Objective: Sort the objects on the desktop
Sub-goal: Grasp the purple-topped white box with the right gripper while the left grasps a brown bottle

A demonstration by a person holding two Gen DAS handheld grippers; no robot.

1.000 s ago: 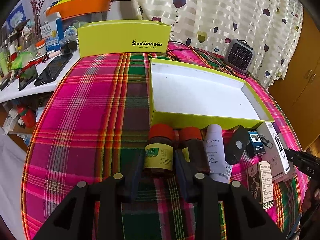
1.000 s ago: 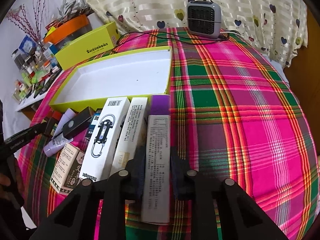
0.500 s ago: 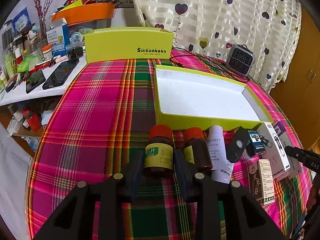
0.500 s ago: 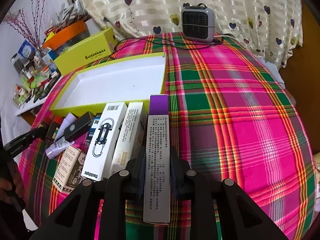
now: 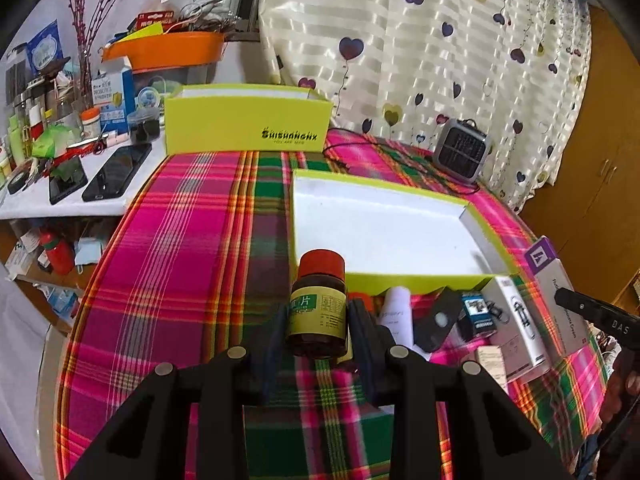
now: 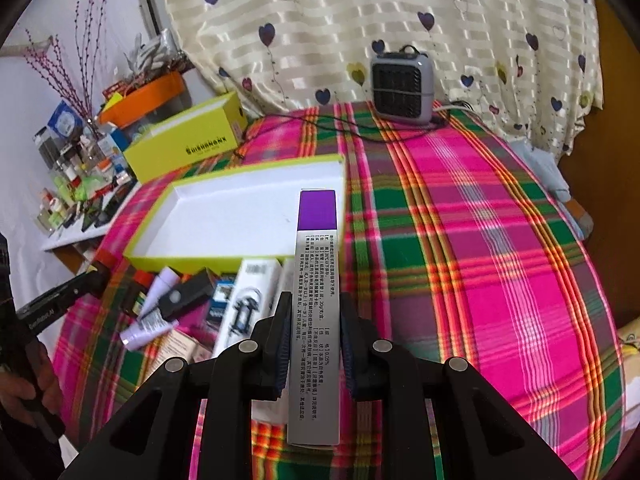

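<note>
My left gripper (image 5: 318,320) is shut on a brown medicine bottle (image 5: 319,304) with a red cap and yellow label, held above the plaid tablecloth. My right gripper (image 6: 314,316) is shut on a long silver carton with a purple end (image 6: 316,280), lifted off the table; in the left wrist view the carton (image 5: 560,292) shows at the right. Ahead of both lies the open yellow-green box (image 5: 400,278) with a white inside (image 6: 240,216). Along its near wall lie a second red-capped bottle (image 5: 360,298), a white tube (image 6: 148,320), a black case (image 6: 188,294) and several cartons (image 6: 248,300).
The yellow-green lid (image 5: 248,128) stands upright at the table's far edge. A small grey heater (image 6: 402,88) and its cable sit at the back by the curtain. A cluttered white shelf with phones (image 5: 116,172) borders the table on the left. A hand (image 6: 24,392) grips the left tool.
Both grippers have risen, the left with the brown bottle and the right with the silver carton; both objects now hang clear of the row on the table.
</note>
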